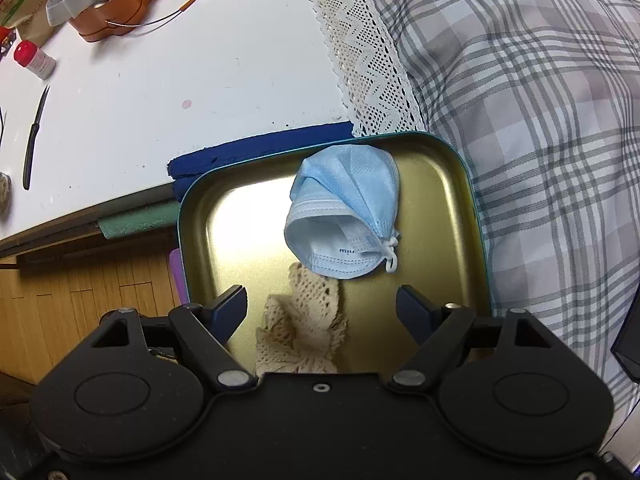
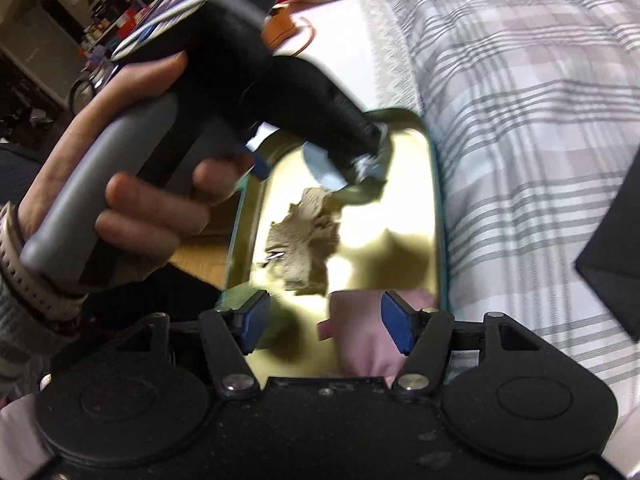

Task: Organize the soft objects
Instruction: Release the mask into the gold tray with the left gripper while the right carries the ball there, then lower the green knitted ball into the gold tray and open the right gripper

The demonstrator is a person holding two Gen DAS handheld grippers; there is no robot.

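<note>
A gold metal tray (image 1: 452,208) with a teal rim lies on the plaid cover. A folded blue face mask (image 1: 344,212) lies in its far part. A beige lace cloth (image 1: 304,324) lies in its near part, between the fingers of my open left gripper (image 1: 322,308), not clamped. In the right wrist view the tray (image 2: 416,216) holds the lace cloth (image 2: 304,240) and a pink soft item (image 2: 360,332) that sits between the fingers of my open right gripper (image 2: 328,324). The left gripper, hand-held, hangs over the tray's far end (image 2: 360,148), blurred.
A white table (image 1: 180,72) stands left of the tray, with an orange case (image 1: 128,4), a red-capped bottle (image 1: 34,58) and a black knife (image 1: 34,136). A lace runner (image 1: 360,48) edges the plaid cover (image 1: 540,120). A dark object (image 2: 616,248) lies at right.
</note>
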